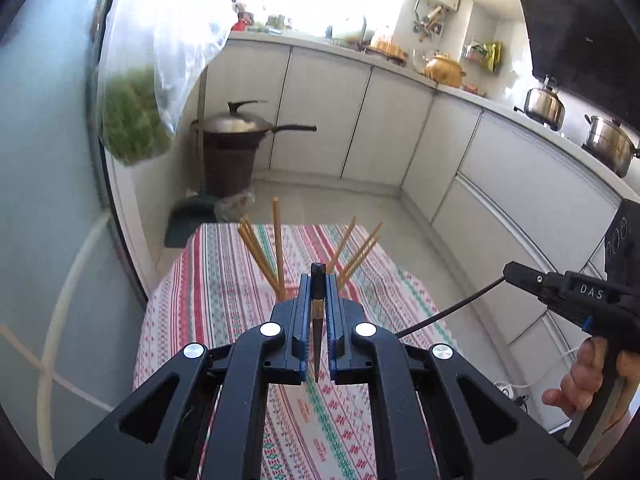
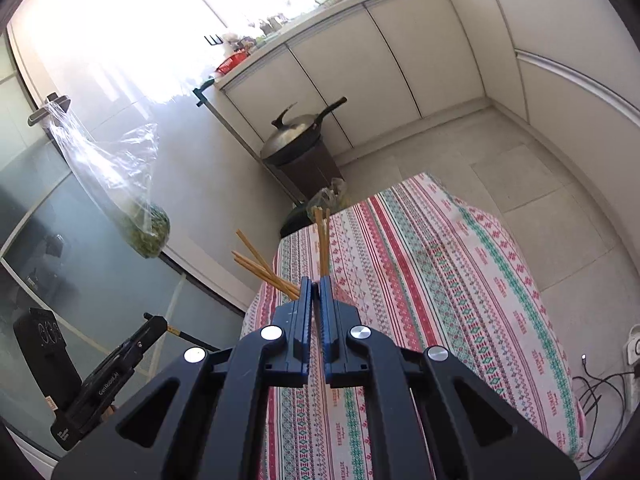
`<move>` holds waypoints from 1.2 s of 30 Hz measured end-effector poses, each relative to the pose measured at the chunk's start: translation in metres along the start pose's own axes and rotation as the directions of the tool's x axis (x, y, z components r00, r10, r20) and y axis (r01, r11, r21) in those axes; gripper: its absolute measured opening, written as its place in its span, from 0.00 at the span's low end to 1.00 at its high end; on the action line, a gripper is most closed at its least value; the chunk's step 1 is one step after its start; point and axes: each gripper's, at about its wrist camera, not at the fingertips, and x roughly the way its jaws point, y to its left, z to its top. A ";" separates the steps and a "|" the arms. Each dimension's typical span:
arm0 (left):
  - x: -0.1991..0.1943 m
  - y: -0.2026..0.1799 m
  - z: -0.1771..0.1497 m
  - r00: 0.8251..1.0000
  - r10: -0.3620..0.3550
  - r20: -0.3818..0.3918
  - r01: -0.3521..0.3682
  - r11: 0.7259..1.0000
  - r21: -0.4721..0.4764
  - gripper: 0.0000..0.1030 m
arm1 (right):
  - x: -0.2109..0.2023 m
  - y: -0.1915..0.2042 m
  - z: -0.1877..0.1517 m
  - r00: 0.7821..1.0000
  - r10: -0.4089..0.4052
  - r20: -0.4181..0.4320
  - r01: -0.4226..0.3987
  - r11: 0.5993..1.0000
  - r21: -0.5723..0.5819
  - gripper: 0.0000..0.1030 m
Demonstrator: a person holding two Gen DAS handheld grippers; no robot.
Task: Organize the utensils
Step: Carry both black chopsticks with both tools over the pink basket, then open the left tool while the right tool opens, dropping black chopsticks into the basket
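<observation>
I'm looking down a kitchen with pale cabinets (image 1: pixel 320 108) running along the far side and round to the right. Nearer is the table under its striped cloth (image 1: pixel 224 280), and that's my workspace. Against the far cabinets a dark bin (image 1: pixel 230 164) carries a lidded wok (image 1: pixel 236 122), well apart from the table and of no concern to me.

On to the table: a fan of pale wooden chopsticks (image 1: pixel 276 248) stands upright and splayed just beyond my fingertips, leaning left and right. Whatever holds them is hidden behind my jaws, so I can't name the holder, but I judge that's the spot where the utensils get gathered.

My left gripper (image 1: pixel 319 280) is pressed together on a single dark chopstick (image 1: pixel 318 320), which runs lengthwise between the blue pads with its blunt end poking out the far end. I reckon I'm holding it in line with the fingers so it can be dropped in end first among the others.

My right gripper (image 1: pixel 516 271) hangs off to the right, a black chopstick (image 1: pixel 452 308) jutting from its tip toward the table. In its own view the jaws are squeezed tight together, a sliver of something dark between them.
</observation>
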 end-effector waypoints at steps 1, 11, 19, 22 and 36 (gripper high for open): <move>-0.001 -0.001 0.005 1.000 0.002 0.013 -0.002 1.000 0.001 0.06 | 0.000 0.003 0.003 1.000 0.004 0.004 -0.004 1.000 -0.004 0.04; 0.018 -0.008 0.047 0.996 0.036 0.077 -0.037 0.999 0.003 0.06 | 0.010 0.016 0.029 0.999 0.046 0.015 -0.046 0.999 -0.013 0.04; 0.075 0.007 0.047 0.999 0.046 0.010 -0.045 0.999 -0.026 0.07 | 0.032 0.014 0.046 0.999 0.036 0.002 -0.036 0.999 -0.001 0.04; 0.089 0.022 0.040 0.999 0.025 -0.029 -0.027 0.997 -0.071 0.10 | 0.040 0.017 0.050 0.999 0.034 0.002 -0.034 0.999 -0.005 0.04; 0.043 0.062 0.047 0.995 0.061 0.083 -0.043 0.978 -0.203 0.38 | 0.073 0.048 0.072 0.999 0.040 0.034 -0.039 0.999 -0.025 0.04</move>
